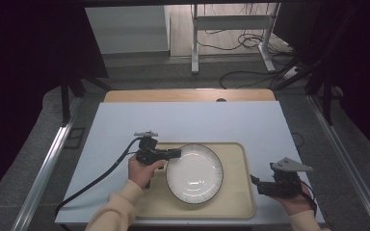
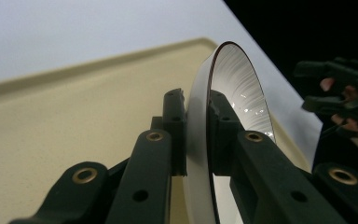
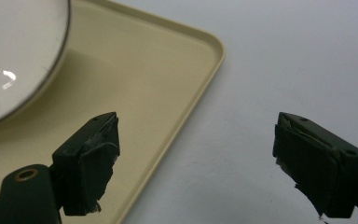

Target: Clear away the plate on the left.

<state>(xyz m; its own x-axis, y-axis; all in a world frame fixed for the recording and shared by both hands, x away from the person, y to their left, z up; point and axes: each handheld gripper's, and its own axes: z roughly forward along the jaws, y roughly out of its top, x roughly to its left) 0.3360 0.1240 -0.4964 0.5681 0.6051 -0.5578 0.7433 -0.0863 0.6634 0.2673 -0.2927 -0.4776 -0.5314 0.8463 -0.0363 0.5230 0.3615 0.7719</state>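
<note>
gripping the left rim of the white plate point(image 1: 194, 173), the left gripper point(image 1: 177, 154) has its jaws clamped on the edge, one under it and one on top, pretty clear in the left gripper view. the plate sits on the beige tray point(image 1: 236, 204), roughly in the middle, on the pale table point(image 1: 183, 120). the right gripper point(image 1: 255, 183) hangs just off the tray's right edge with its jaws spread wide apart, holding nothing.

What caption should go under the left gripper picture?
The left gripper pinches the rim of a white plate over a beige tray.
</note>
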